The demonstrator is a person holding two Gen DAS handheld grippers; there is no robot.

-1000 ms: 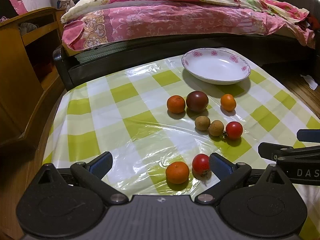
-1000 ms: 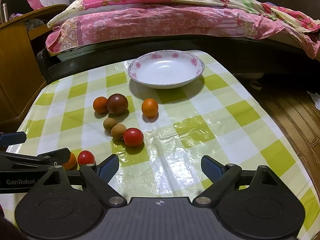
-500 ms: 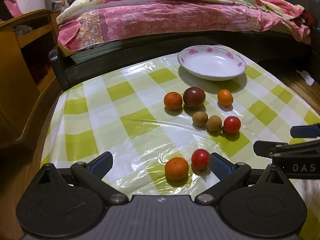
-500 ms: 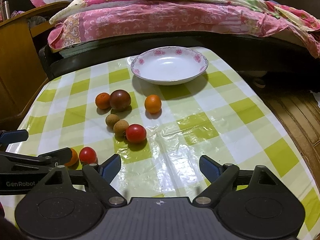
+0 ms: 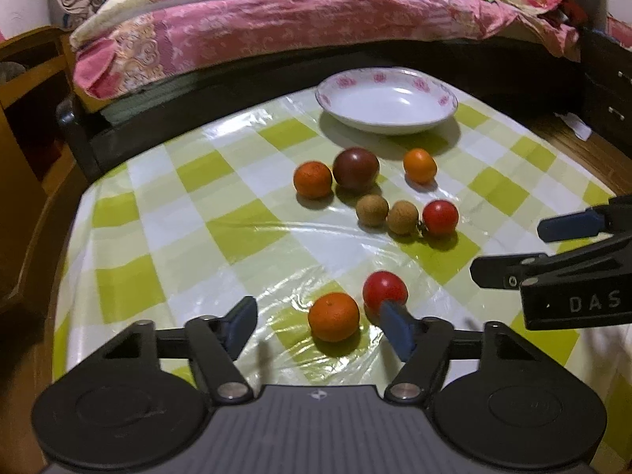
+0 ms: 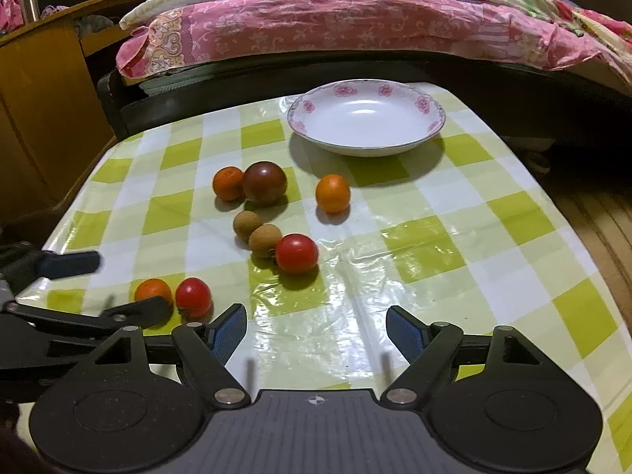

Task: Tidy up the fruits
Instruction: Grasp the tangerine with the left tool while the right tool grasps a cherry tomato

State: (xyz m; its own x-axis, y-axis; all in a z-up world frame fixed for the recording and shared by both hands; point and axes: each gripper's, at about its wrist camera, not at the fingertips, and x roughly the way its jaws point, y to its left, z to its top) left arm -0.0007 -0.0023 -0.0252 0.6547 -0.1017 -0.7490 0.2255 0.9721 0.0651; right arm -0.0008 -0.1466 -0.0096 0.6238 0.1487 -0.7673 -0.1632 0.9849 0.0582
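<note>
My two grippers low over the checked table, fruit loose ahead of the plate

A pink quilted bed (image 5: 316, 19) fills the top of both frames behind the green-and-white table (image 5: 158, 217); the flowered plate (image 5: 387, 104) sits upper centre, holding nothing. Below it lie a dark tomato (image 5: 355, 168) touching an orange (image 5: 313, 179), a second small orange (image 5: 420, 165) apart to the right, then two brown longans (image 5: 371, 209) and a red tomato (image 5: 440, 217) in a row. My left gripper (image 5: 320, 326) is closing, unclenched, around the near orange (image 5: 333, 316), with a near tomato (image 5: 385, 290) crowding its right finger. My right gripper (image 6: 316, 328) is closing over bare cloth, grasping nothing
</note>
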